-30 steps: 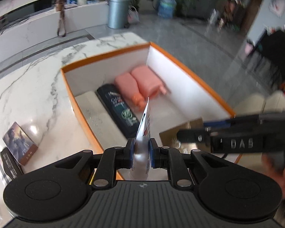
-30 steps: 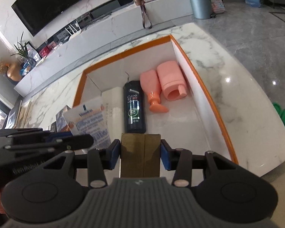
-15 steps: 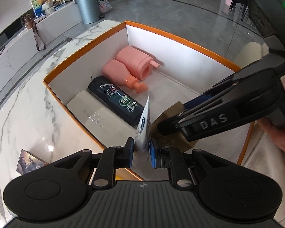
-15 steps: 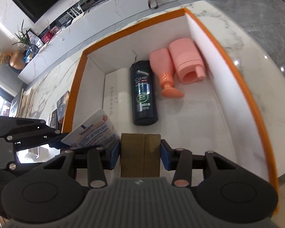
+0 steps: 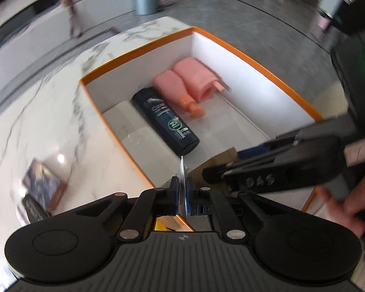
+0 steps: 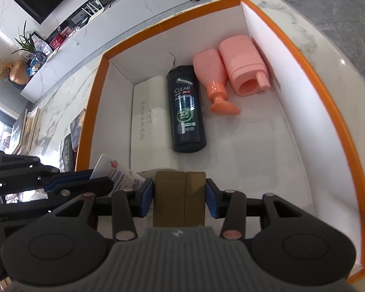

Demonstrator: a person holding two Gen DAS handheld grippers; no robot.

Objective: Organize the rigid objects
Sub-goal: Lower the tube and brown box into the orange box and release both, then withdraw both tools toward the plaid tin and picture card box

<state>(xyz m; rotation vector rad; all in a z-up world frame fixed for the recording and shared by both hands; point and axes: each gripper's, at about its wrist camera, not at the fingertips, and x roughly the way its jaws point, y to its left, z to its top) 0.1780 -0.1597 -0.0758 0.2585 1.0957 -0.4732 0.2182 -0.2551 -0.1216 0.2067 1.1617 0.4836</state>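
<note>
Inside the orange box (image 6: pixel 311 77), at 12 o'clock of our right claw (image 6: pixel 180 194), free floor lies right of the black bottle (image 6: pixel 186 109); claw clamps the brown carton (image 6: pixel 180 199), long axis fwd. Left claw (image 5: pixel 181 194) pinches the white tube (image 6: pixel 116 171).

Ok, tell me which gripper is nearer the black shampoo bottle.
Left. The left gripper, shut on a white tube, has the tube's tip almost at the black shampoo bottle. The right gripper, holding a brown box, sits farther back.

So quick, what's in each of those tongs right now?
Left tongs: closed on a flat white tube, pinched thin.
Right tongs: closed on a brown cardboard box.
</note>
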